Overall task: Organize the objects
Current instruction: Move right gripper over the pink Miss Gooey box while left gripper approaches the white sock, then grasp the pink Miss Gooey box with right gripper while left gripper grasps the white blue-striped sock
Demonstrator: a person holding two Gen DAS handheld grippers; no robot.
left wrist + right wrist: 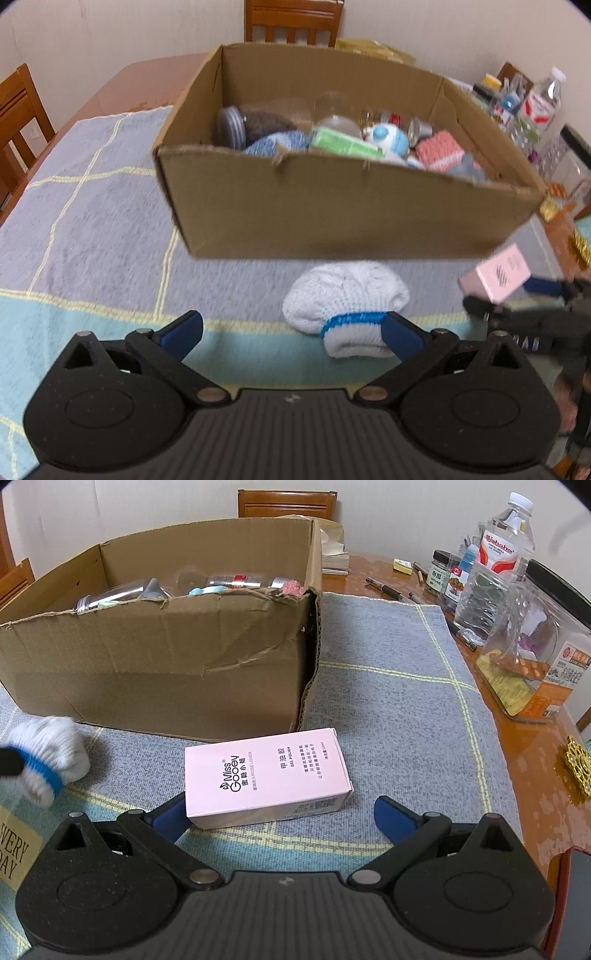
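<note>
Two hand-held grippers are seen over the bench (436,602), which is covered by a grey and teal checked cloth (92,229). The left hand-held gripper (291,328) is spread wide and held low, pointing toward the cardboard box (332,206). Its right finger (400,332) is touching the blue cuff of a white knitted glove (347,302). The glove lies just in front of the box, with its cuff end turned to the camera and its long axis running toward the box.

The right hand-held gripper (284,818) is also spread, and nothing is pinched by it. Between its fingers a pink carton (266,775) lies flat on the cloth, just beside the box's front corner. Its long axis runs left to right across the gripper, and the left finger (170,821) is touching or almost touching one end. "Miss Gooey" and "GEL POLISH" can be read on the carton.

Jars, cloths and small packages are seen inside the box. At the bench's right edge a water bottle (506,542) marked "Wahaha" stands among jars and pens.
</note>
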